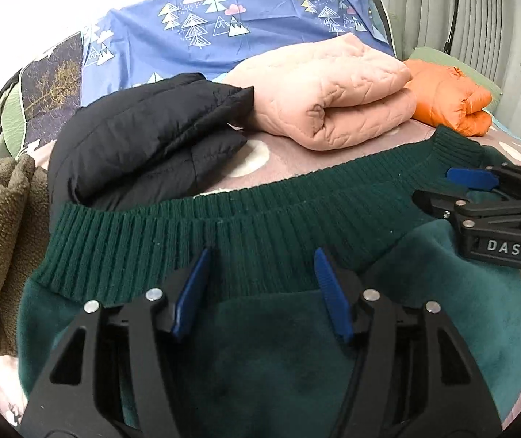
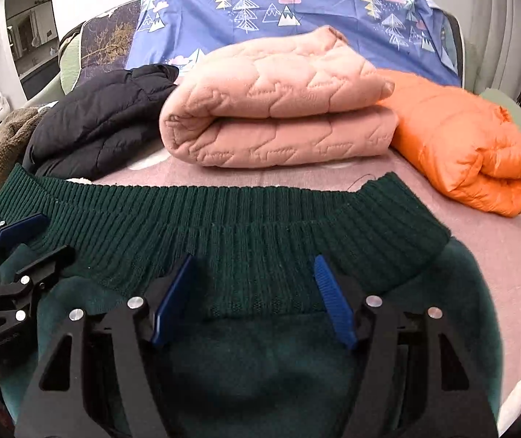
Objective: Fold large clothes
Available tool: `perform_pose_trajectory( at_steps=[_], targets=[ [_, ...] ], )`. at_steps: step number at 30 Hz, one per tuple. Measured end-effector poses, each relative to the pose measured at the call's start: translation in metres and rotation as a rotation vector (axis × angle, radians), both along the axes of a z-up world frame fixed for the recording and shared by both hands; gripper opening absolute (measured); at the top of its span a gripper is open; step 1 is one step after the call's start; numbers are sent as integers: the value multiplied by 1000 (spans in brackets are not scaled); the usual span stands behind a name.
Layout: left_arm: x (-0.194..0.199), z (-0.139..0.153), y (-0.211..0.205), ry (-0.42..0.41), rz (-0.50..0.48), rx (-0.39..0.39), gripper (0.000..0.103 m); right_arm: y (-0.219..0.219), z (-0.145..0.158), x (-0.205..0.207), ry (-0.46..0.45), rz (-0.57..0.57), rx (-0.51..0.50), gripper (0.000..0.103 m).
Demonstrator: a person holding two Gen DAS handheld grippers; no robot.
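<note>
Dark green sweater [image 2: 260, 365], pink quilted blanket [image 2: 278, 116], orange jacket [image 2: 461, 146], black jacket [image 2: 96, 124].

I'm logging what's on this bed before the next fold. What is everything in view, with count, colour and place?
green sweater: one, dark green with ribbed hem, nearest on the bed, under both grippers
pink quilted garment: one, pale pink, folded, behind the sweater
black puffer jacket: one, black, folded, left of the pink one
orange puffer jacket: one, orange, folded, right of the pink one
brown fleece: one, olive-brown, far left edge
blue sheet: one, blue with tree print, at the back
bed cover: one, mauve with white spots, beneath everything
left gripper: one, black with blue pads, open above the hem
right gripper: one, same colours, open above the hem
</note>
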State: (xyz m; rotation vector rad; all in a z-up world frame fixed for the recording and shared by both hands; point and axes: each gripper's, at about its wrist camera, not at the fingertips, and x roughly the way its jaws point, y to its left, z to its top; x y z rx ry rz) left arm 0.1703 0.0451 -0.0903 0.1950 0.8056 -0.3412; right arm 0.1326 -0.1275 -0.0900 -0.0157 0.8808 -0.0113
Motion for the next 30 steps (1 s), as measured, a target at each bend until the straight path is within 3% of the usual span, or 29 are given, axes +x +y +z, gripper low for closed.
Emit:
perform_pose_trajectory(
  at_steps=[3,7,9,11,13,14,16,21,23,24,26,30],
  targets=[
    [-3,18,3,1,2,-12,59,-4,21,-2,-32,-3,-16,67],
    [0,49,21,-73,37,-70,63,-20,57,-10,-141,-45,-6,69],
    [15,41,35,-40,87,-71,65,-33,51,1,-114,-91,-28,71],
    [37,1,49,85,160,-3,68,-50,18,16,-36,-135,-51,71],
    [41,-21,77,150,146,-214,67,-67,-21,17,-35,-138,21,72],
    [39,-18,82,152,146,-238,67,-66,-17,15,-46,-139,18,71],
    [33,-16,74,114,141,-173,67,-53,-12,15,-49,-134,-72,71],
    [-9,11,78,14,125,-116,68,-66,12,-8,-61,-140,21,71],
    [-30,11,93,-22,109,-100,81,-70,22,-33,-95,-167,-9,73],
    [-33,5,102,-7,109,-118,86,-73,17,-45,-93,-163,-50,73],
    [-34,-15,118,42,104,-234,86,-80,-3,-53,-72,-148,-33,73],
    [-38,-5,100,25,138,-113,86,-69,-3,-50,-77,-174,-118,74]
  ],
)
